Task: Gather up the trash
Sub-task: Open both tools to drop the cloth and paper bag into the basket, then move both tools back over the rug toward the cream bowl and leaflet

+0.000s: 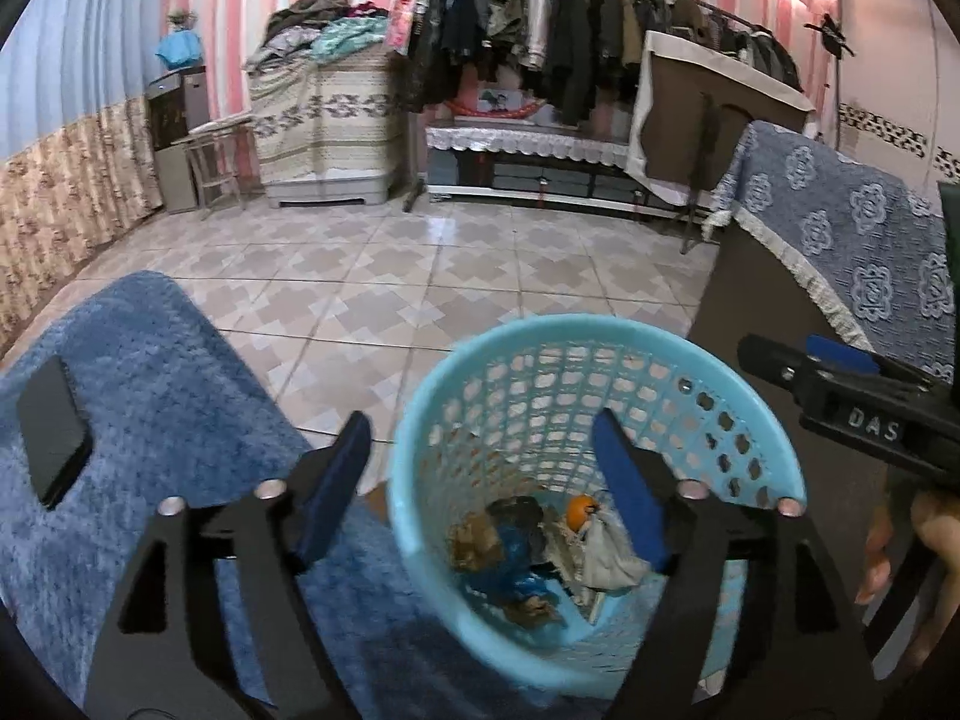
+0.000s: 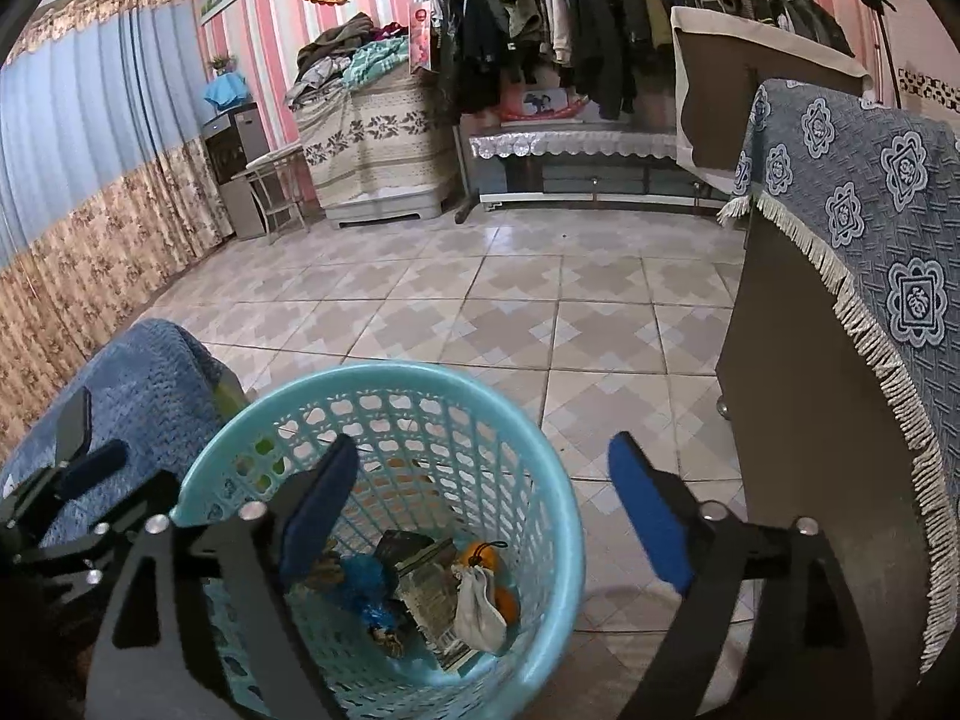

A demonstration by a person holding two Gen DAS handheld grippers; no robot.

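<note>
1. Left wrist view: left gripper (image 1: 480, 456) hangs over the near-left rim of a light-blue mesh basket (image 1: 510, 336). Jaws spread wide, nothing between the blue pads (image 1: 630, 498) — one pad sits outside the rim, the other over the inside.
2. Basket stands on the tiled floor (image 1: 420, 276), just beside a blue fuzzy cover (image 1: 150, 372). A black phone (image 1: 51, 432) lies flat on that cover, well left of the basket.
3. Trash is already in the basket bottom: blue crumpled wrapper (image 1: 510, 552), brown scraps (image 1: 474, 540), orange peel (image 1: 581, 509), a whitish pouch or rag (image 1: 606, 558). Can't tell each item exactly; it's a loose pile.
4. Right gripper (image 1: 840, 372) enters this view from the right edge, above the basket's far-right rim; a hand (image 1: 912, 546) holds its body lower right.
5. Right wrist view: right gripper (image 2: 486, 474) also spread wide, empty. Left pad is over the basket (image 2: 384, 375) interior, right pad over bare floor (image 2: 600, 324) outside the rim.
6. Same pile seen here — blue wrapper (image 2: 366, 582), dark flat packet (image 2: 414, 546), orange peel (image 2: 480, 558), whitish pouch (image 2: 477, 606).
7. Left gripper (image 2: 78, 450) shows at left edge, over the blue cover (image 2: 138, 384).
8. Bkgd: cabinet w/ blue patterned fringed cloth (image 2: 870, 228) right of the basket; clothes rack (image 2: 600, 18) along the far striped wall.
</note>
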